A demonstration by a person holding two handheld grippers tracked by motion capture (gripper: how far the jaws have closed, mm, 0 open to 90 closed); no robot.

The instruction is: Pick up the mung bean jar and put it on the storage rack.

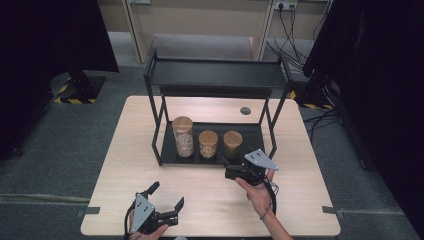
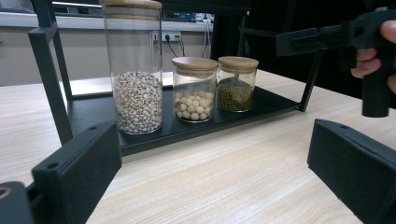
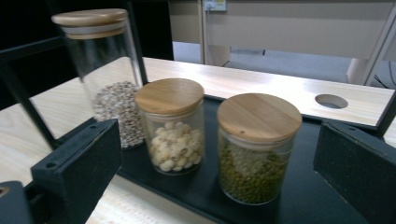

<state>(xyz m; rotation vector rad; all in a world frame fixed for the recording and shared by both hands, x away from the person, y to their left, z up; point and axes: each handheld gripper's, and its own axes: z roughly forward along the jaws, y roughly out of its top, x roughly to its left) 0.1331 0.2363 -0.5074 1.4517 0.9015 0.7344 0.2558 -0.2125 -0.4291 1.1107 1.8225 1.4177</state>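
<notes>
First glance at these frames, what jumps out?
Three wooden-lidded glass jars in a row on the bottom tray of a black two-tier rack: a tall jar of pale grain at left, a short jar of cream beans in the middle, a short jar of green beans at right. The right gripper sits open just in front of the green one; the left gripper rests open near the table's front edge.

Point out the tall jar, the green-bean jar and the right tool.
Tall jar [image 2: 136, 100]: left gripper view, on the grain-filled glass.
Green-bean jar [image 3: 256, 170]: right gripper view, on the glass wall.
Right tool [image 1: 233, 166]: high view, midway between its fingertips.
</notes>
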